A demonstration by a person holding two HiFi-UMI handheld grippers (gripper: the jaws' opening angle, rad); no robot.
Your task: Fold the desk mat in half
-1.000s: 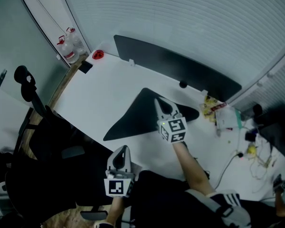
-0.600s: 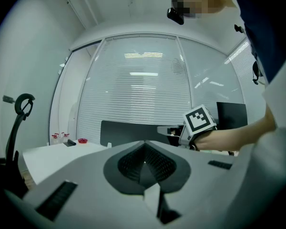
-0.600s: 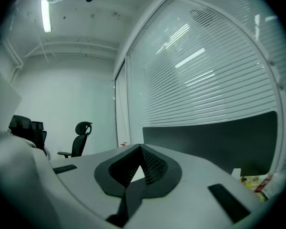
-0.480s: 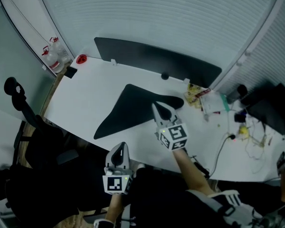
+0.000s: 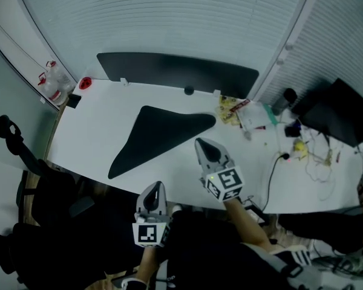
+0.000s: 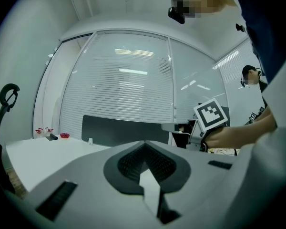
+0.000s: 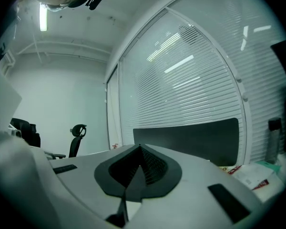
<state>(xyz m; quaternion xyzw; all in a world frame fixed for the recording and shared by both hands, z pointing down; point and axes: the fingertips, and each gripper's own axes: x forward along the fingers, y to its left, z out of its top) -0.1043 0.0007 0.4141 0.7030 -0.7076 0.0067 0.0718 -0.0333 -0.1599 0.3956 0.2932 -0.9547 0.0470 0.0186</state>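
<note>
Head view: the desk mat (image 5: 157, 135) lies as a dark triangle on the tabletop (image 5: 91, 125), with the left gripper (image 5: 155, 189) and right gripper (image 5: 203, 145) both apart from it. Left gripper view — fingers (image 6: 86, 173) pressed together, gripping nothing. Right gripper view — the same.

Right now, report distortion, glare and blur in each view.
Head view: fisheye bends the white desk edges and the blinds; left gripper view: dark corners, lamp reflections on the glass wall; right gripper view: bright ceiling lamp upper left, right gripper body soft.
</note>
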